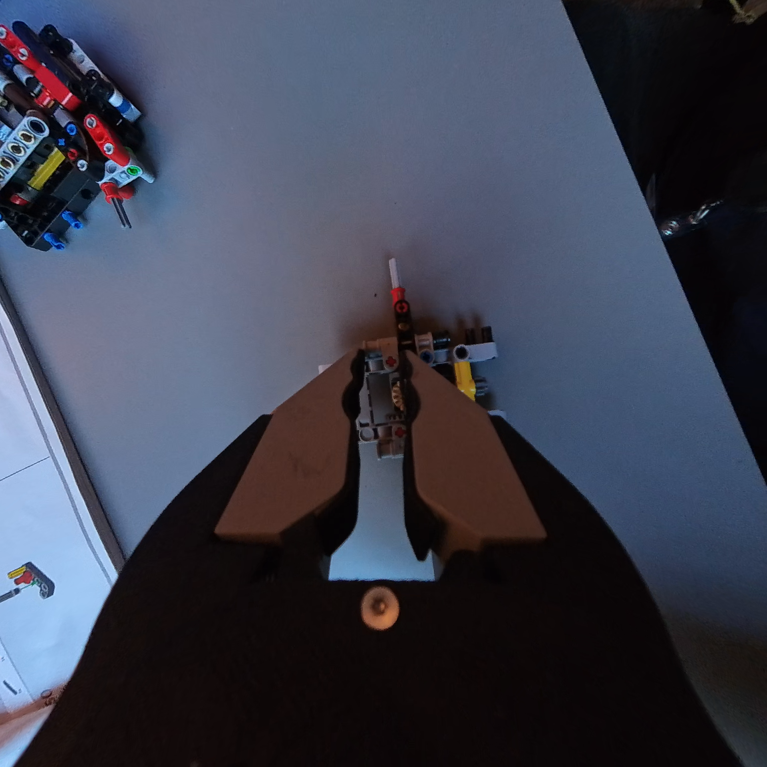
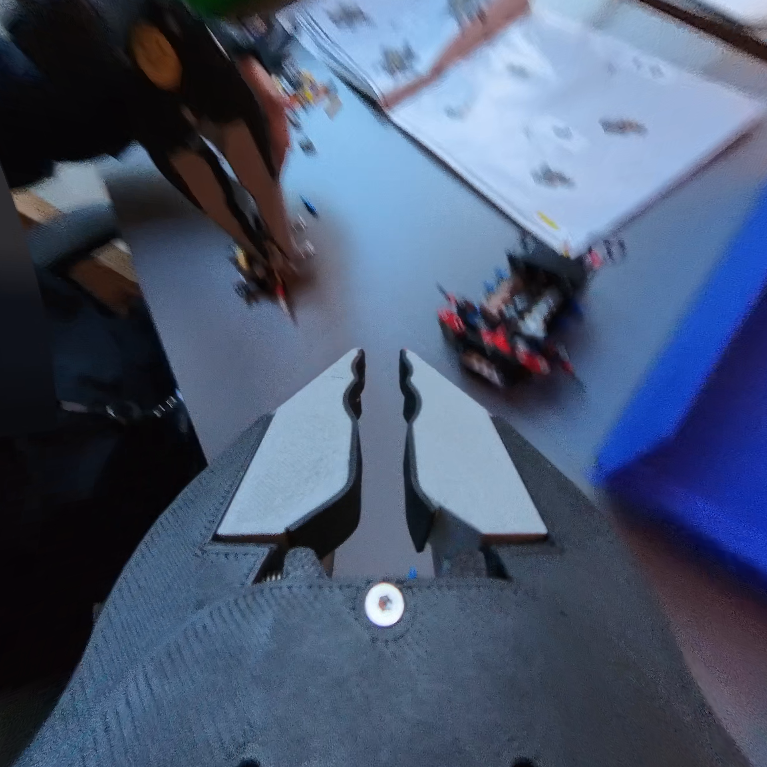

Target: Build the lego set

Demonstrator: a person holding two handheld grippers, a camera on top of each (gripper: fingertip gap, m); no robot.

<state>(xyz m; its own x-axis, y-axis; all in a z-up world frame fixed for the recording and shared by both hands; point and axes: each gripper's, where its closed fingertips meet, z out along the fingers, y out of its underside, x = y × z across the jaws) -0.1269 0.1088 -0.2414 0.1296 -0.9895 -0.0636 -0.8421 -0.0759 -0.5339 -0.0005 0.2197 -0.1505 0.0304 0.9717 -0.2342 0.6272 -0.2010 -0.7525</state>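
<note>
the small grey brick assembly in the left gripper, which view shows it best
The left wrist view: the small grey brick assembly is sharp between the left gripper pads. The right wrist view shows it only distant and blurred.

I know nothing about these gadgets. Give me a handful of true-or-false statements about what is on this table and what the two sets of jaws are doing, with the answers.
1. The left gripper is clamped on a small grey, black and yellow plastic brick assembly. True.
2. The right gripper holds a red brick. False: its jaws stand apart with only the grey table between them.
3. A larger red, black and grey brick model sits apart from both grippers. True.
4. A white rod with a red collar sticks out of the held assembly. True.
5. The open printed instruction booklet lies on top of the large model. False: it lies flat on the table beside it.
</note>
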